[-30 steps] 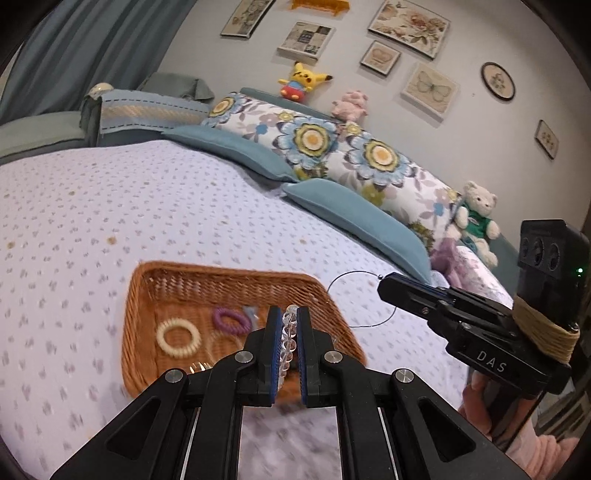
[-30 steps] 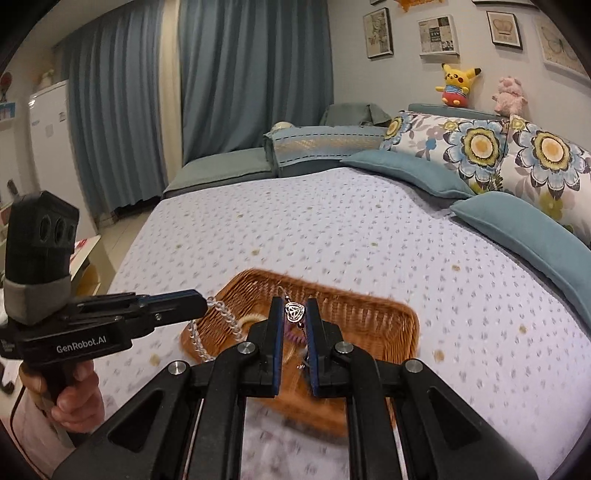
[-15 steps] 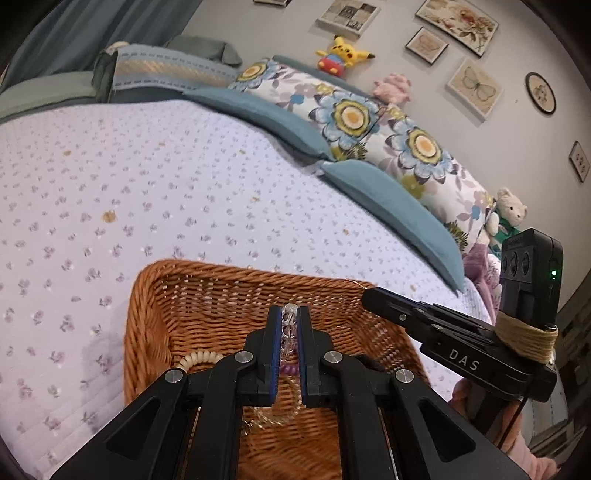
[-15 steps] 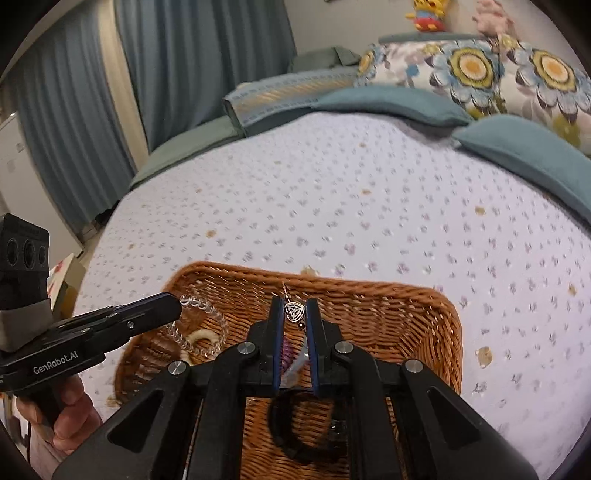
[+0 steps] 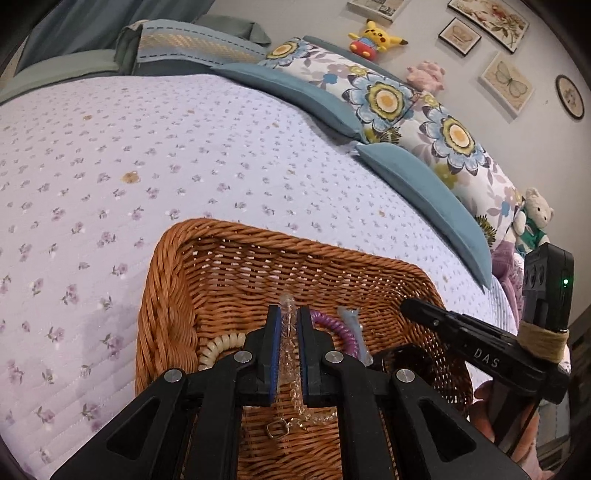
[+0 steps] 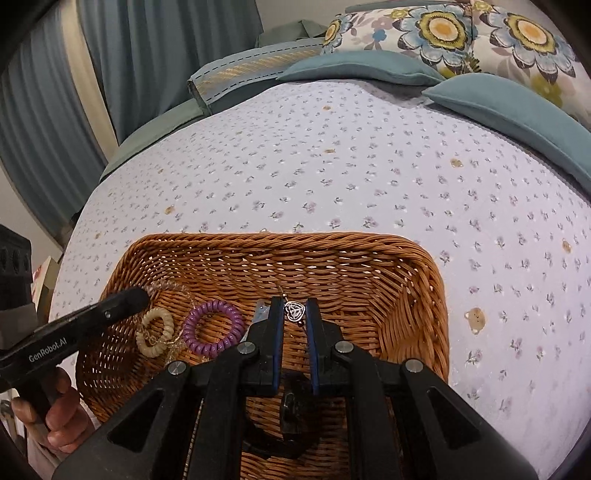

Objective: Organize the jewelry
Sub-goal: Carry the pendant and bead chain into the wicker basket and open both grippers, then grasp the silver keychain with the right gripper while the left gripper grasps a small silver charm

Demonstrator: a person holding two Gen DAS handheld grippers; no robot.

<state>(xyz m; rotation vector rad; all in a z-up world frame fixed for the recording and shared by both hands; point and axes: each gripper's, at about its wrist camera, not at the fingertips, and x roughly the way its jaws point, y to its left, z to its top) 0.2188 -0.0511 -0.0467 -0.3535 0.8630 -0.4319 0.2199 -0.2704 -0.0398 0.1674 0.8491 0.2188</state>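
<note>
A brown wicker basket (image 5: 236, 236) (image 6: 424, 266) lies on the bed. My left gripper (image 5: 288, 314) is shut on a clear bead bracelet (image 5: 291, 373), whose tail trails down onto the basket floor. It also shows in the right wrist view (image 6: 138, 297). My right gripper (image 6: 294, 306) is shut on a silver knot pendant (image 6: 294, 311) on a thin chain, low inside the basket; it also shows in the left wrist view (image 5: 410, 308). A cream coil band (image 6: 155, 332), a purple coil band (image 6: 213, 326) and a dark bracelet (image 6: 291, 406) lie in the basket.
The bed has a lilac flower-print cover (image 5: 147, 155). Blue and floral pillows (image 5: 406, 103) and plush toys (image 5: 373, 35) line the headboard. Blue curtains (image 6: 55, 110) hang at the left in the right wrist view. A light blue clip (image 5: 351, 325) lies in the basket.
Both grippers have dropped closer into the basket, each still holding its piece. The bead bracelet's loose end now rests on the basket floor.
</note>
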